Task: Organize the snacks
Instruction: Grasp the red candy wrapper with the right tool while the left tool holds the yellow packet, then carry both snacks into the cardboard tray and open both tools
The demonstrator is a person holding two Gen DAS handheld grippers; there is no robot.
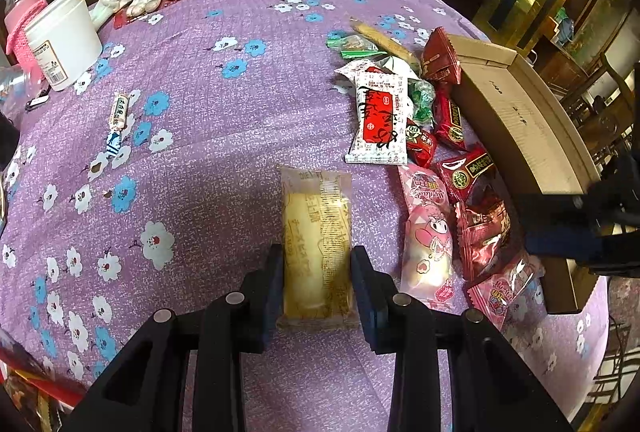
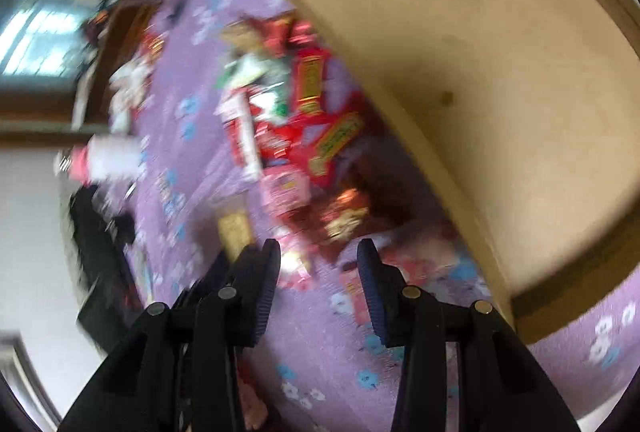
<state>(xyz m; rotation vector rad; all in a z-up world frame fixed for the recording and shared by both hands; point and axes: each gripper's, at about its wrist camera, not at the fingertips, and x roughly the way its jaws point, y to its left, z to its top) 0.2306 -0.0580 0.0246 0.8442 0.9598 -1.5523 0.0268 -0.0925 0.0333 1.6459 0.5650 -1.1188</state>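
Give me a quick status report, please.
Left gripper shut on yellow clear-wrapped cake bar. Right gripper open, empty. Shallow cardboard box empty; path clear.

Both the left gripper (image 1: 317,264) and the right gripper (image 2: 319,260) are matte black plastic, with angular linkage arms, round silver pivot pins, and dark blue ridged finger pads (image 2: 370,284).

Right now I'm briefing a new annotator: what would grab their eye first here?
The left gripper closed on a yellow wrapped cake at centre, over the purple floral tablecloth. To its right, a heap of red and pink snack packets lies beside an empty cardboard box. The right gripper is open, its view blurred.
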